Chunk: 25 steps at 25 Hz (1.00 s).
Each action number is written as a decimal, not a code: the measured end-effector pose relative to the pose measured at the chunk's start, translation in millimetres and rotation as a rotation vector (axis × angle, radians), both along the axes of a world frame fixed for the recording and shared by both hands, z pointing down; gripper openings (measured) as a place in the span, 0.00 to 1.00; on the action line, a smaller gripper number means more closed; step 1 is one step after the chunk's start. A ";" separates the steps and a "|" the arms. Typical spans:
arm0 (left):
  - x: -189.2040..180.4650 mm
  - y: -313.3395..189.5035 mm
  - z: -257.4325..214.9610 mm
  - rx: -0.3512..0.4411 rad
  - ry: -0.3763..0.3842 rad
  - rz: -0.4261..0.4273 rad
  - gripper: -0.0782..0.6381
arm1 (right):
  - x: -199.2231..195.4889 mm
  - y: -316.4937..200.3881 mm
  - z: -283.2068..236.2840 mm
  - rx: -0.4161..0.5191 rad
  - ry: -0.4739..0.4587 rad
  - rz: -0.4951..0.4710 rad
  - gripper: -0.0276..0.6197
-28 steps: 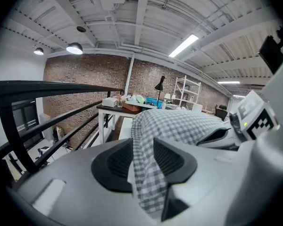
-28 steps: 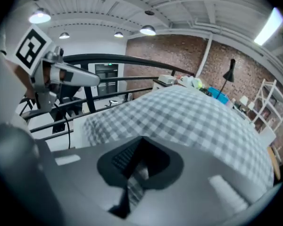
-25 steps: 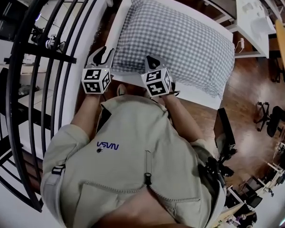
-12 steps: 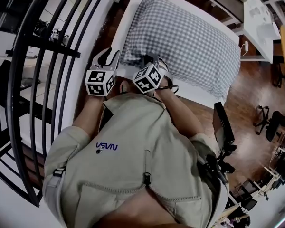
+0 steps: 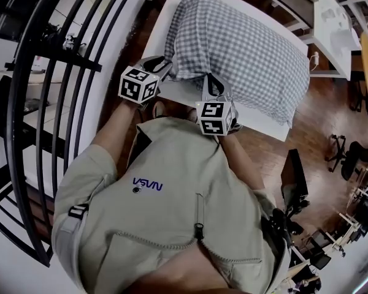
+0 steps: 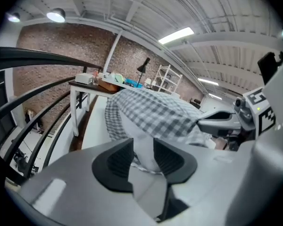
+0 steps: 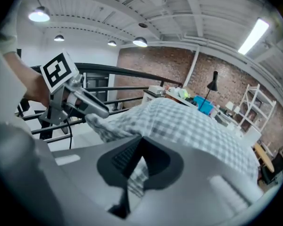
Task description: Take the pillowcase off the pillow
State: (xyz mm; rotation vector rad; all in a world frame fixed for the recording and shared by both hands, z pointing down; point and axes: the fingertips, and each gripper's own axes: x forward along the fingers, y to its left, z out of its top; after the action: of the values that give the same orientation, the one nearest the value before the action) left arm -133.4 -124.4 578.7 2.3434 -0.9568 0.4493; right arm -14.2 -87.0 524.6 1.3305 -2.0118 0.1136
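The pillowcase (image 5: 245, 45) is thin checked cloth, light and limp, so I judge it will fold and slide and not keep any shape. The pillow (image 6: 144, 145) inside looks soft and bulky but not heavy, and it should squash under a grip. A good hold seems to be at the open end: one gripper on the white inner corner, the other on the loose hem alone, so the two can be pulled apart. If one pinch catches both layers, the cover may not slip off.

The left gripper (image 6: 142, 158) has its jaws partly apart and pressed on the white corner of the pillow, which fills the gap between the pads; the checked cloth begins just beyond the tips. The right gripper (image 7: 139, 160) has its jaws closed on a fold of the pillowcase, and a strip of it shows between the pads.

The head view shows the whole pillow lying on the white surface (image 5: 164, 26), beyond both pairs of jaws, but not what is pinched. Only the two gripper views show that one holds white pillow and the other checked cloth
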 end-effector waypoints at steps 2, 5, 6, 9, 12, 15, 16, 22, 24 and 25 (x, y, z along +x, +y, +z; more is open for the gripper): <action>13.6 1.0 13.4 -0.032 -0.039 0.055 0.27 | 8.8 -0.7 1.0 0.007 -0.010 0.025 0.05; 29.4 5.9 23.5 -0.058 -0.043 0.122 0.28 | 18.5 1.1 -1.0 0.019 -0.016 0.049 0.05; 33.7 7.9 26.4 -0.070 -0.039 0.144 0.29 | 20.9 2.2 0.8 0.016 -0.020 0.053 0.05; 42.1 14.4 37.2 -0.119 -0.045 0.200 0.29 | 23.7 6.7 10.1 -0.001 -0.026 0.049 0.05; 44.8 18.5 34.6 -0.101 -0.071 0.231 0.12 | 23.4 8.7 15.4 -0.009 -0.025 0.042 0.05; 36.9 7.4 8.7 -0.033 -0.009 0.167 0.12 | 29.2 6.3 14.9 0.000 -0.030 0.062 0.05; 30.3 0.8 -1.6 -0.011 0.019 0.126 0.12 | 32.5 5.8 14.0 0.003 -0.032 0.072 0.05; 3.6 -13.9 -34.2 -0.021 0.154 0.025 0.12 | 43.1 5.8 10.6 0.005 -0.058 0.102 0.05; 17.4 -1.1 -23.6 -0.062 0.145 0.085 0.27 | 38.9 6.4 10.4 0.009 -0.068 0.094 0.05; 27.3 7.2 -16.0 -0.089 0.143 0.125 0.40 | 36.7 6.6 9.8 0.010 -0.066 0.087 0.05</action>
State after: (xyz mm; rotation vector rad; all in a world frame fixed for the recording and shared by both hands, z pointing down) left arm -106.0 -117.2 562.7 2.3281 -0.7124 0.3597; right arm 22.5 -80.4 534.4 1.4379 -2.0116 0.1900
